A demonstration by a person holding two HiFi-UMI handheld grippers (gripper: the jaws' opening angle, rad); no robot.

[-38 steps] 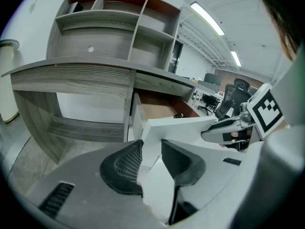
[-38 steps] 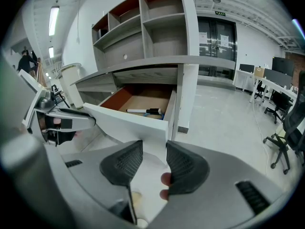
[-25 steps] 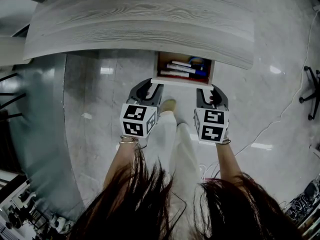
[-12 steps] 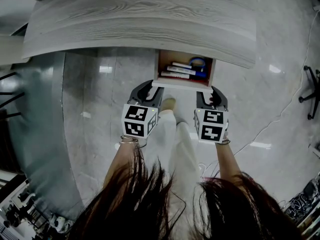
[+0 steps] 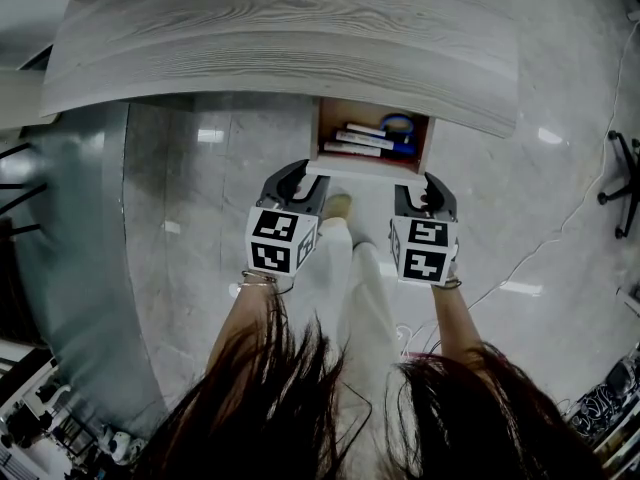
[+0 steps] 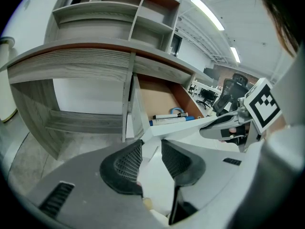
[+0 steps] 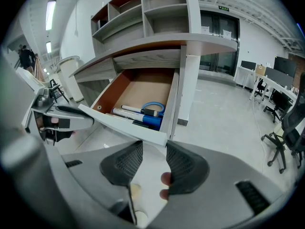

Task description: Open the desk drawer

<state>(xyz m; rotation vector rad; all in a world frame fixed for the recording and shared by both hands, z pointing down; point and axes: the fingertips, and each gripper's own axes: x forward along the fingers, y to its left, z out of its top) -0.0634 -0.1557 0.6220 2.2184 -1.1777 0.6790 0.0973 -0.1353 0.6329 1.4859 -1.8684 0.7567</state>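
Note:
The desk drawer [image 5: 368, 165] stands pulled part way out from under the grey wood desktop [image 5: 280, 38]. Inside lie markers [image 5: 360, 140] and a blue ring [image 5: 398, 123], also seen as markers [image 7: 136, 118] in the right gripper view. My left gripper [image 5: 305, 175] is at the left end of the white drawer front [image 6: 181, 130]; its jaws [image 6: 151, 149] stand closed on that corner. My right gripper [image 5: 415, 180] holds the right end, with the front's corner [image 7: 159, 136] between the gripper's tips [image 7: 155, 151].
The person's legs and a shoe [image 5: 337, 208] are on the shiny floor straight under the drawer. A cable [image 5: 560, 233] runs across the floor at the right, near a chair base [image 5: 625, 178]. Open shelves [image 6: 114, 13] rise above the desk. An office chair [image 7: 286, 137] stands to the right.
Both grippers have drawn slightly toward the person, and the drawer has slid out a little farther with them, showing more of its inside.

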